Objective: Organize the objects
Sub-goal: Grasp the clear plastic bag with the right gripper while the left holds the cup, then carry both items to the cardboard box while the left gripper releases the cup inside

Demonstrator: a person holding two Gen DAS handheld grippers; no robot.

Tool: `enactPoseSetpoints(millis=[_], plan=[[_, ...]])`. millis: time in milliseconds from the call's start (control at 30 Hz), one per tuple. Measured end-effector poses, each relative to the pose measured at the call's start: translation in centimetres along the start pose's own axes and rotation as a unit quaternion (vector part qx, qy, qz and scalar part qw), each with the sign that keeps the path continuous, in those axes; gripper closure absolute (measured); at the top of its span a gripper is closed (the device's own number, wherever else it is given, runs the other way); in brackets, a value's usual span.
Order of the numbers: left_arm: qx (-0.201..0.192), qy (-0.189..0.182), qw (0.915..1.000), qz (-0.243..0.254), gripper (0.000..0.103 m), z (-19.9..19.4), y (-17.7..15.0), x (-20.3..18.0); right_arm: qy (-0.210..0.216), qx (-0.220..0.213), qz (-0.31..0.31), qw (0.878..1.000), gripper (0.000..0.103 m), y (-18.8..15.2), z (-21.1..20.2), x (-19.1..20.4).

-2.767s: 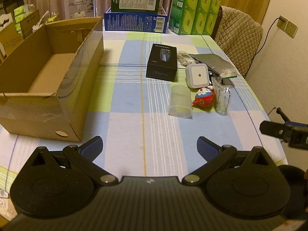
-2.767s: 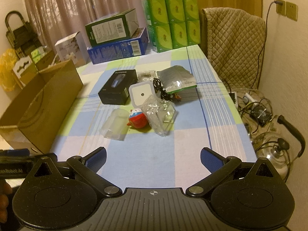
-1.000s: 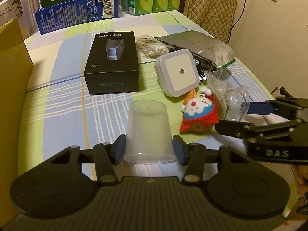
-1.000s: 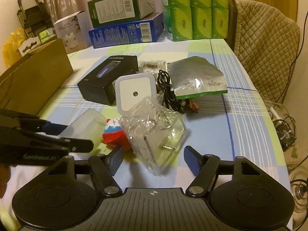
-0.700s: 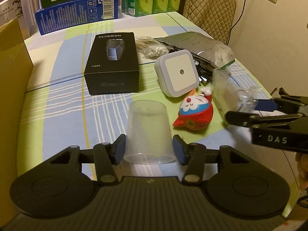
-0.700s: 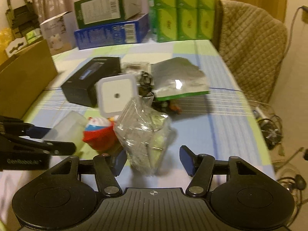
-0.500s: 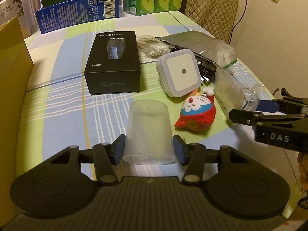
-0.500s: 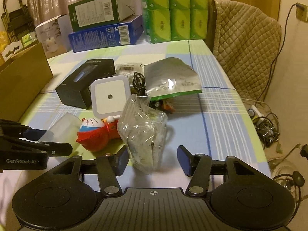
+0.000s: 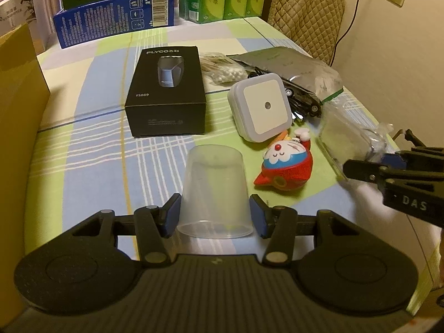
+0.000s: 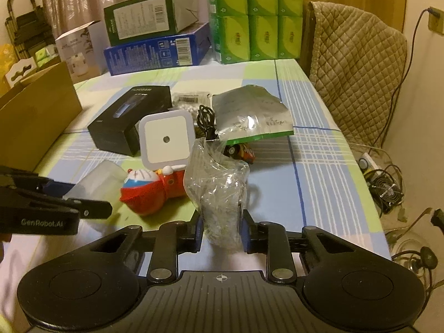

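left tongs [image 9: 215, 216] closed on an upturned translucent plastic cup [image 9: 214, 191]. right tongs [image 10: 220, 234] closed on a crinkled clear plastic bag [image 10: 219, 188], near the counter's [image 10: 319, 183] front edge.

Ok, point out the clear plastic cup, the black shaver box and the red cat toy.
clear plastic cup [image 9: 213, 188], left wrist view, side wall.
black shaver box [image 9: 166, 83], left wrist view, top face.
red cat toy [image 9: 285, 163], left wrist view, face.

The cardboard box [image 9: 19, 138] is cut off by the left edge of the left wrist view; its inside cannot be seen. At the right edge of that view the right gripper [image 9: 388, 163] is cropped, and the clear plastic bag [image 9: 349, 138] it holds is blurred. In the right wrist view the bag's contents are too crumpled to tell, and it hides part of a small toy car [image 10: 244, 151]. The left gripper [image 10: 83, 194] covers part of the translucent cup [image 10: 97, 180].
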State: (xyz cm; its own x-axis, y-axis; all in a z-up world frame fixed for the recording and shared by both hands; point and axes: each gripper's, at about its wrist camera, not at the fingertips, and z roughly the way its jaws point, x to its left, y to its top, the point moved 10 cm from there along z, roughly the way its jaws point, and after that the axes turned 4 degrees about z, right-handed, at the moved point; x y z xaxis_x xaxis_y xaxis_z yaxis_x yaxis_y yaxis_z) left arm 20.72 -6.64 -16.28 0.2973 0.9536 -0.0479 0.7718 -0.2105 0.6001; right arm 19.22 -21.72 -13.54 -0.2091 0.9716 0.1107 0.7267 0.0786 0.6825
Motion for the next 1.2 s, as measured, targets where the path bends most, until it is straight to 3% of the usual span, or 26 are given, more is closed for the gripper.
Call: enactPoseSetpoints(millis=[300,567,700,867,1033,1200], plan=[[-0.003,0.000,0.9999,-0.012,0.056,-2.1,-0.3,0.2,0.009,-0.004,0.001,1.000,0.080,0.2,-3.6,0.3],[-0.054,0.002,0.9982,-0.026,0.056,-9.3,2.8,0.6,0.046,-0.041,-0.021,0.998,0.080,4.4,-8.6,4.2],[-0.076,0.025,0.9964,-0.029,0.056,-13.7,3.9,3.1,0.087,-0.059,-0.041,0.994,0.080,6.9,-10.8,8.6],[-0.093,0.083,0.9912,-0.045,0.056,-19.7,3.6,9.4,0.150,-0.067,-0.064,0.984,0.080,9.2,-12.5,15.8],[-0.072,0.135,0.9861,-0.064,0.056,-23.4,0.8,16.7,0.219,-0.046,-0.086,0.971,0.080,9.8,-12.2,23.9],[-0.047,0.166,0.9819,-0.078,0.056,-24.1,-2.1,22.0,0.265,-0.007,-0.111,0.958,0.080,8.6,-10.1,31.1]])
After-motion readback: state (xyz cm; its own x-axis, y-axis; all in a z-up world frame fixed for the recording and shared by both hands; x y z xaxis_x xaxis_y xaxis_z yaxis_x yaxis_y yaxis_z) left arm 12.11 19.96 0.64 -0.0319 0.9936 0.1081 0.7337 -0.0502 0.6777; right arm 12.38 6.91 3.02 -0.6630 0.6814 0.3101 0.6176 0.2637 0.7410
